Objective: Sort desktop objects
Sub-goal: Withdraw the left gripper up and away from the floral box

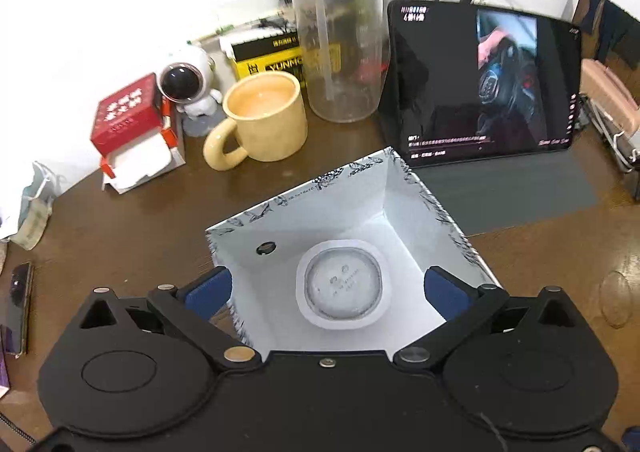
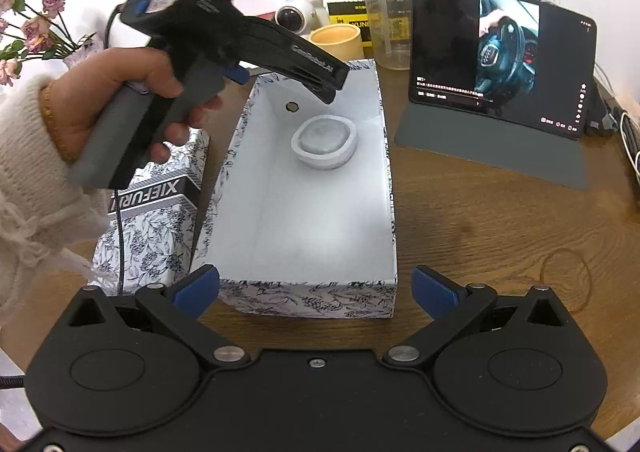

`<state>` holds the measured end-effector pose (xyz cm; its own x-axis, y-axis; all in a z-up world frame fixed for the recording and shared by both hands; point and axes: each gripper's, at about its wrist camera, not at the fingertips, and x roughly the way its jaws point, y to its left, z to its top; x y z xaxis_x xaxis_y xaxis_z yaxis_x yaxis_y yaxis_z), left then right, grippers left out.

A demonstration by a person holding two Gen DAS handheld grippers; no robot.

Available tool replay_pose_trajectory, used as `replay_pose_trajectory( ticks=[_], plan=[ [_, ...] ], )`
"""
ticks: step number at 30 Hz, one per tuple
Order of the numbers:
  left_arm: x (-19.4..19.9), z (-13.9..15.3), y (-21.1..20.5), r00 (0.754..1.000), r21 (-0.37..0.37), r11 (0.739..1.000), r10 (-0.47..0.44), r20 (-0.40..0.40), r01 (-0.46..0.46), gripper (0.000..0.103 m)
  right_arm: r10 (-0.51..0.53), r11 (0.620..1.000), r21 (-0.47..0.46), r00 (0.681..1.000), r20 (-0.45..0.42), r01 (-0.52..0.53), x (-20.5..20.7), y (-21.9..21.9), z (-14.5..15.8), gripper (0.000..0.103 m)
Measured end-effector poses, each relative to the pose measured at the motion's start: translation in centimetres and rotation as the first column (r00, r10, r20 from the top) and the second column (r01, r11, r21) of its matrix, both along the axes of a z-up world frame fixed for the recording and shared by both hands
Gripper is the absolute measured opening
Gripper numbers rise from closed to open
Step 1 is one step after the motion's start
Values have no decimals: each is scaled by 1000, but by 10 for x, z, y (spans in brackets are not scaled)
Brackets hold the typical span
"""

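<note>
Left wrist view: mug [image 1: 262, 117], bottle [image 1: 338, 35] and tablet [image 1: 484, 79] crowd the frame's top; the box [image 1: 360, 187] at centre holds a white case [image 1: 342, 284]. Both my jaws gape wide, empty.

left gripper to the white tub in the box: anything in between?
Nothing. In the left wrist view the left gripper hangs open over the patterned box, and only bare white box floor separates its fingertips from the white tub.
</note>
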<state>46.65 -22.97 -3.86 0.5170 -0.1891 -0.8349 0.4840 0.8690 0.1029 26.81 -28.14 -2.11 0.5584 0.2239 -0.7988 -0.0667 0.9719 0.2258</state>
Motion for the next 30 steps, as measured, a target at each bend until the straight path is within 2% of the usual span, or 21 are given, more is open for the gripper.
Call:
replay_pose_trajectory(
  ticks=[18, 30],
  plan=[
    [-114, 48, 45, 995, -41, 997, 61, 82, -58, 103, 54, 998, -17, 996, 72, -53, -77, 5, 23, 103],
    [-204, 48, 79, 992, -58, 995, 91, 84, -86, 103, 93, 995, -33, 992, 87, -91, -136, 15, 28, 103]
  ],
)
